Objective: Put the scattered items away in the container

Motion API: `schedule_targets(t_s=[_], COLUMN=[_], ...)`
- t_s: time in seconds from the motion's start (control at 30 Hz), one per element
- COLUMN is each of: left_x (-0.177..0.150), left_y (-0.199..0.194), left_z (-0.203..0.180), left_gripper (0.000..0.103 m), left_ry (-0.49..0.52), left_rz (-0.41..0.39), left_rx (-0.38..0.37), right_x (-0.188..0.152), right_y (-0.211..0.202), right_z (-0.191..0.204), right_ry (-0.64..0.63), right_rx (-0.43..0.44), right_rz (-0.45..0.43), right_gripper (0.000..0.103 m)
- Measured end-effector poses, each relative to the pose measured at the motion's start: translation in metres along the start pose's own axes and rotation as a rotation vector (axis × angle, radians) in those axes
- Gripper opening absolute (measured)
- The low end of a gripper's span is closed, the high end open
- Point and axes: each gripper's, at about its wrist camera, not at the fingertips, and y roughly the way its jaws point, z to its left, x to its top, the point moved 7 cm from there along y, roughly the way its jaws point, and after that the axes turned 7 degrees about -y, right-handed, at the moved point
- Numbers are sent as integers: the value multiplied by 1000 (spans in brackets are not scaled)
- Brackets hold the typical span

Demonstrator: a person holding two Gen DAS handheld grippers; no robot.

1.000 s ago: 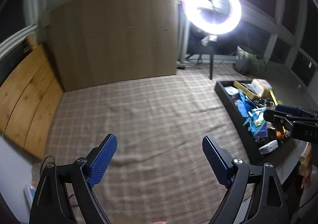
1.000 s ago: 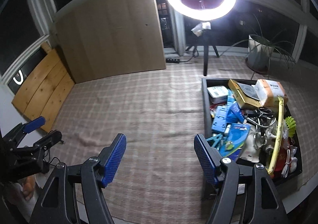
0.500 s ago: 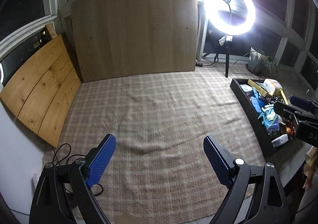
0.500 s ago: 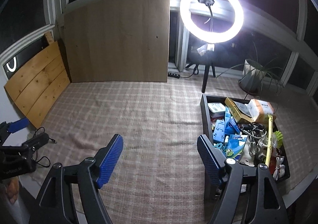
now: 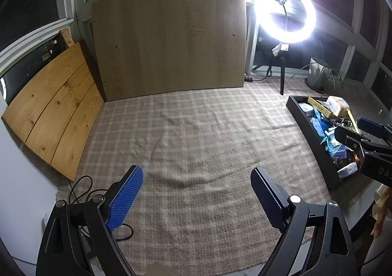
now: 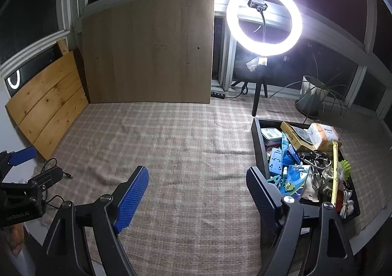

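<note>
Left tool (image 5: pixel 196 198): fingers spread wide, nothing between the blue ribbed pads (image 5: pixel 125 200). It hangs above the plaid cloth (image 5: pixel 196 134) that covers the desk. In the right wrist view the same tool (image 6: pixel 31 165) shows at 9 o'clock, near the desk's left edge.

Right tool (image 6: pixel 197 195): fingers likewise spread, gripping nothing. Its right finger overlaps the near left corner of the container (image 6: pixel 257 138) in the view; contact cannot be confirmed. In the left wrist view this tool (image 5: pixel 362 134) appears at 3 o'clock, in front of the container's (image 5: pixel 308 124) contents.

Container: a black open tray resting on the cloth at 3 o'clock in both views, and full. Visible contents include:
- a white tin (image 6: pixel 270 133) in the far left corner;
- a tan carton (image 6: pixel 292 140) and a white-and-orange packet (image 6: pixel 323 136) along the far side;
- a blue plastic stand (image 6: pixel 275 162) against the left wall;
- a yellow rod (image 6: pixel 334 175) lying lengthwise (far end on the packet);
- a green brush (image 6: pixel 345 168) at the right wall.

Surroundings: ring light (image 6: pixel 263 20) on a stand at 1 o'clock, potted plant (image 6: pixel 311 97) at 2 o'clock, a wood panel (image 6: pixel 149 53) upright at 12 o'clock, pine boards (image 6: pixel 46 107) leaning at 9 o'clock, and black cables (image 5: pixel 83 190) at the cloth's near left corner.
</note>
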Motion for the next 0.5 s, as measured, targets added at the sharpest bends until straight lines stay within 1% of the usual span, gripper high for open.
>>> schedule_targets(t_s=[0.5], left_x=[-5], left_y=[-3], left_z=[0], left_gripper=[92], left_ry=[-2], left_rz=[-6], left_rx=[9], right_x=[-3], right_y=[0], right_z=[3], right_ry=[1], right_rx=[10], right_rz=[9], right_gripper=[79])
